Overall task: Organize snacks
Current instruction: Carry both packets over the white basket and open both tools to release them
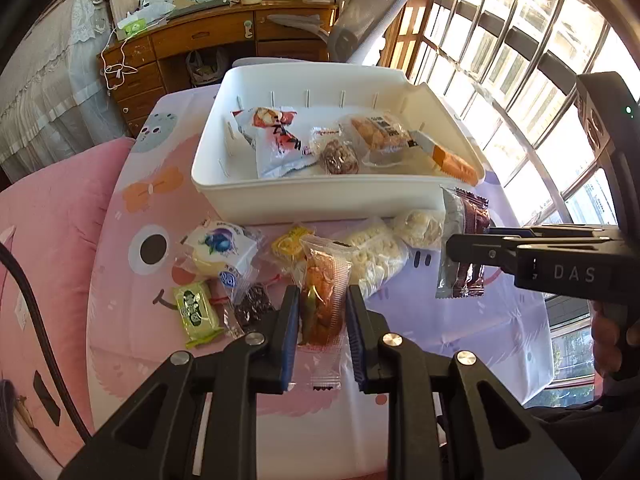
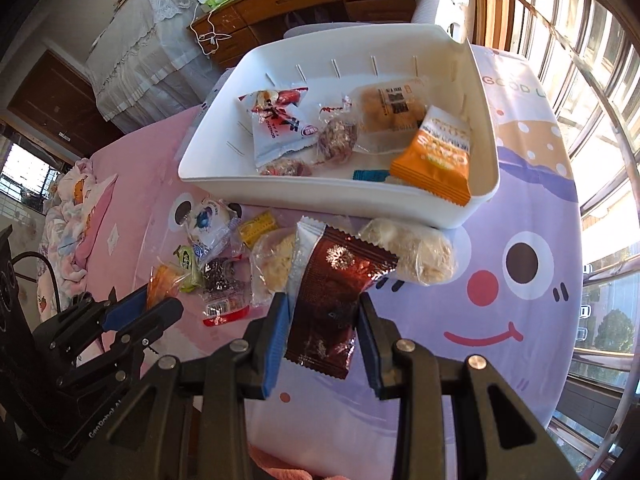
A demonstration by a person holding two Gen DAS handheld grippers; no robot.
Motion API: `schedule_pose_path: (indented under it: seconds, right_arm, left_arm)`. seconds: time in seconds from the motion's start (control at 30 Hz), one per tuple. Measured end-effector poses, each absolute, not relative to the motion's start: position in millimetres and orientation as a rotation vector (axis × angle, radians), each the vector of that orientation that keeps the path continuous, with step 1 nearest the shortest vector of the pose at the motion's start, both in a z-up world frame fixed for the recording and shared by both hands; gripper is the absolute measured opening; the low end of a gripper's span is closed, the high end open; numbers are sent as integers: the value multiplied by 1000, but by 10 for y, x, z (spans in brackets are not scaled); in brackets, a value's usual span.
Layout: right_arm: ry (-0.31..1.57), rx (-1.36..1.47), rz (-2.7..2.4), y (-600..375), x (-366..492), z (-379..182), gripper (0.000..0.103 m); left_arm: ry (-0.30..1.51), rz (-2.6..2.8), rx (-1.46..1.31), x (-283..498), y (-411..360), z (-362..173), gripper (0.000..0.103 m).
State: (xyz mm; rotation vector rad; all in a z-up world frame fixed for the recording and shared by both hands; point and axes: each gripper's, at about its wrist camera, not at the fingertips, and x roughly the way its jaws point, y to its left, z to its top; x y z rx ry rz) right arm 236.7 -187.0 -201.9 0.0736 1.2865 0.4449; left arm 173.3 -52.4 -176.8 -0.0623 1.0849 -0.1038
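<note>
My left gripper [image 1: 322, 300] is shut on a clear packet with an orange-brown snack [image 1: 323, 284], lifted above the cartoon tablecloth. My right gripper [image 2: 323, 306] is shut on a dark red foil packet [image 2: 334, 296]; the left wrist view shows that packet [image 1: 466, 240] hanging at the right, just in front of the bin. The white bin [image 1: 320, 196] stands behind and holds several snacks, among them a red-and-white packet [image 1: 276, 140] and an orange packet [image 2: 436, 156]. Several snacks lie loose in front of the bin, such as a blueberry packet [image 1: 220, 248] and a green packet [image 1: 196, 308].
Pale puffed-snack bags [image 2: 412, 252] lie close to the bin's front wall. The round table's left edge borders a pink bed [image 1: 48, 248]. A wooden desk [image 1: 208, 48] and a grey chair [image 1: 372, 12] stand behind the bin. Barred windows [image 1: 520, 60] fill the right side.
</note>
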Motion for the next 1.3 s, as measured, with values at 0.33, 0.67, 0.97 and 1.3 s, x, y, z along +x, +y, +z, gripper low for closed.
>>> schedule_pose_path:
  seconds: [0.33, 0.67, 0.97, 1.3]
  right_arm:
    - [1192, 30, 437, -1677, 2649, -1768, 34]
    - [1150, 54, 376, -1613, 2905, -1798, 34]
    - [1130, 71, 303, -1601, 3053, -1884, 34]
    - [1137, 98, 230, -1663, 3086, -1944, 36]
  left_arm:
    - [1011, -107, -79, 2178, -312, -1357, 21]
    - [958, -113, -135, 2657, -48, -1351, 21]
    - [914, -169, -203, 2939, 96, -1524, 21]
    - [945, -232, -224, 3104, 52, -1671, 47]
